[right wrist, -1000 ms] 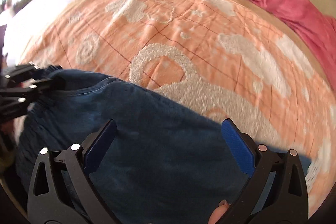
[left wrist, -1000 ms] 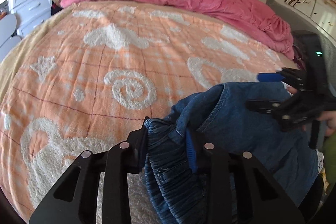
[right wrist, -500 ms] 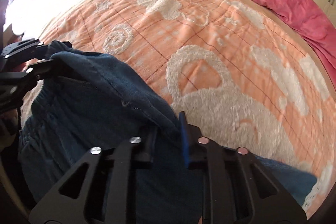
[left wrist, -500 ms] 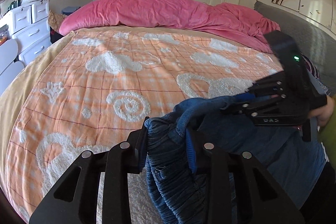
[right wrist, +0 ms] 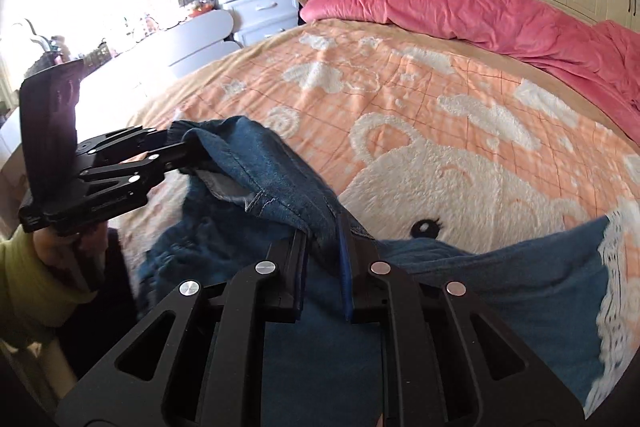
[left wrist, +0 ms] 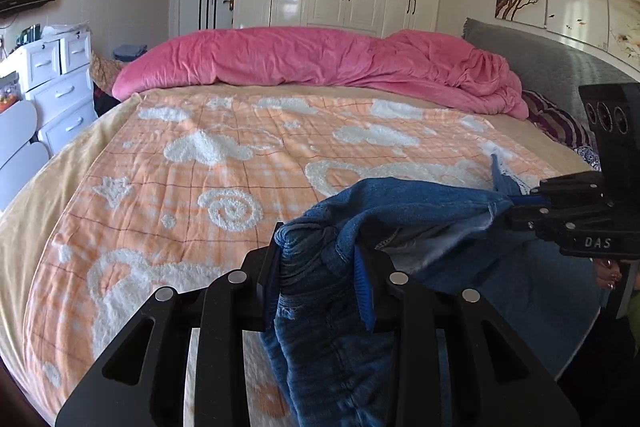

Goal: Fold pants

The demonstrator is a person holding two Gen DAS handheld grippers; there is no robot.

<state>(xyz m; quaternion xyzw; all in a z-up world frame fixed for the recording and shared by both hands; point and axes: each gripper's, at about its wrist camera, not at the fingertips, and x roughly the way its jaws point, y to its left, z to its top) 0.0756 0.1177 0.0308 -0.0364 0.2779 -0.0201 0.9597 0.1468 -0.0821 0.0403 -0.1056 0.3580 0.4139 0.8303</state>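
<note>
Blue denim pants (left wrist: 420,211) hang stretched between both grippers above the near edge of the bed. My left gripper (left wrist: 320,267) is shut on a bunched part of the gathered waistband. In the left wrist view, my right gripper (left wrist: 516,203) comes in from the right, pinching the denim edge. In the right wrist view, the right gripper (right wrist: 324,251) is shut on a fold of the pants (right wrist: 480,287), and the left gripper (right wrist: 180,151) holds the other end at the left. A white lace hem (right wrist: 616,267) lies on the blanket.
The bed carries an orange blanket (left wrist: 240,155) with white fluffy patterns. A pink duvet (left wrist: 320,59) is piled along its far side, by a grey headboard (left wrist: 560,67). White drawers (left wrist: 60,87) and a white chair (right wrist: 200,31) stand beside the bed.
The right gripper went from wide open to shut on the pants' edge. Both grippers rose, lifting the denim off the blanket, and both views tilted up toward the room.
</note>
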